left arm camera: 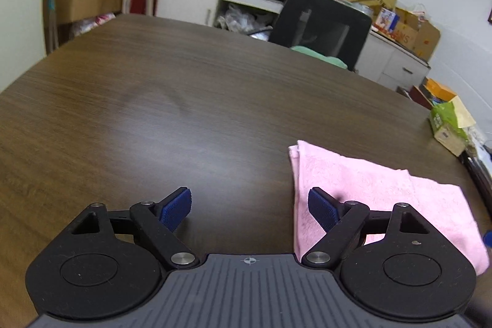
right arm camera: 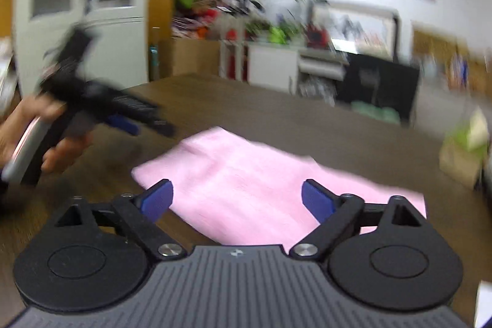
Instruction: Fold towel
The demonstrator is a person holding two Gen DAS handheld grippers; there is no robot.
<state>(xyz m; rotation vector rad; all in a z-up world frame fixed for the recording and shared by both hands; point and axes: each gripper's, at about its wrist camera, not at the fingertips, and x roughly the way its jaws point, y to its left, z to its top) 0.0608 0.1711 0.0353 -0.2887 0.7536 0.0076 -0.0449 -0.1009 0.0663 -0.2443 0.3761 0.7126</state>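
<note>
A pink towel (left arm camera: 378, 192) lies folded flat on the dark wooden table (left arm camera: 184, 100), at the lower right of the left wrist view. My left gripper (left arm camera: 250, 209) is open and empty, above the table just left of the towel, its right finger over the towel's left edge. In the blurred right wrist view the towel (right arm camera: 240, 183) lies straight ahead. My right gripper (right arm camera: 236, 199) is open and empty, hovering over the towel's near part. The left gripper (right arm camera: 123, 112) shows there too, held in a hand at the left, beyond the towel's far left corner.
A green tissue box (left arm camera: 449, 125) sits at the table's right edge. A black office chair (left arm camera: 323, 26) stands behind the far edge. Cabinets, cardboard boxes and framed pictures line the back wall.
</note>
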